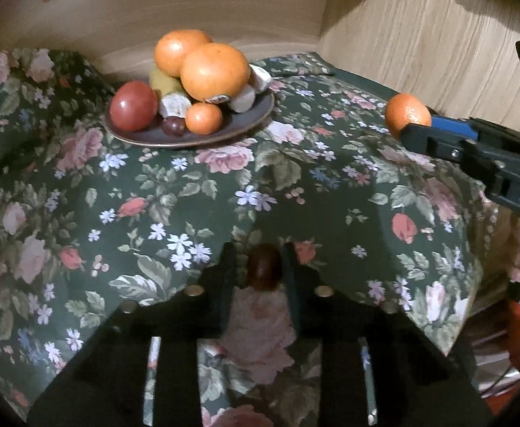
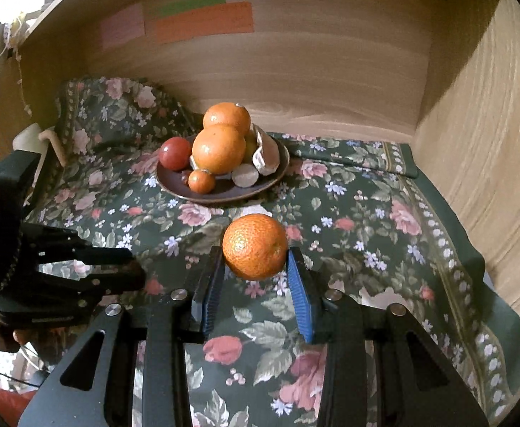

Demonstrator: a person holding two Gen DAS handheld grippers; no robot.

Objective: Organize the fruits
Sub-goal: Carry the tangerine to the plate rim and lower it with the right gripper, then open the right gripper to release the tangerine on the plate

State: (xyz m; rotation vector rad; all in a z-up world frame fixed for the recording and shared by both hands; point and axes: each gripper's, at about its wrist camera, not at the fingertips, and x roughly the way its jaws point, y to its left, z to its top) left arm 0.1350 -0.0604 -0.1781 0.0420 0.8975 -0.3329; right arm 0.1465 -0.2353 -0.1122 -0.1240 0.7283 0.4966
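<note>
A small dark red fruit (image 1: 264, 267) sits low in the left wrist view, and my left gripper (image 1: 260, 265) is shut on it just above the floral cloth. To the right, my right gripper (image 2: 254, 274) is shut on a mandarin (image 2: 255, 247), its blue pads (image 2: 299, 295) against the fruit's sides, lifted off the cloth. The same mandarin (image 1: 407, 114) and right gripper (image 1: 416, 126) show at the right of the left wrist view. Farther back stands a dark plate (image 1: 240, 121) (image 2: 224, 199) piled with two big oranges (image 1: 213, 67), a red fruit (image 1: 133, 106) and a small mandarin (image 1: 203, 118).
A floral cloth (image 2: 366, 235) covers the surface inside a wooden alcove, with a back wall (image 2: 295, 71) and a right side wall (image 2: 491, 124). The cloth bunches up at the back left (image 1: 28, 82). My left gripper (image 2: 137, 267) shows at the left of the right wrist view.
</note>
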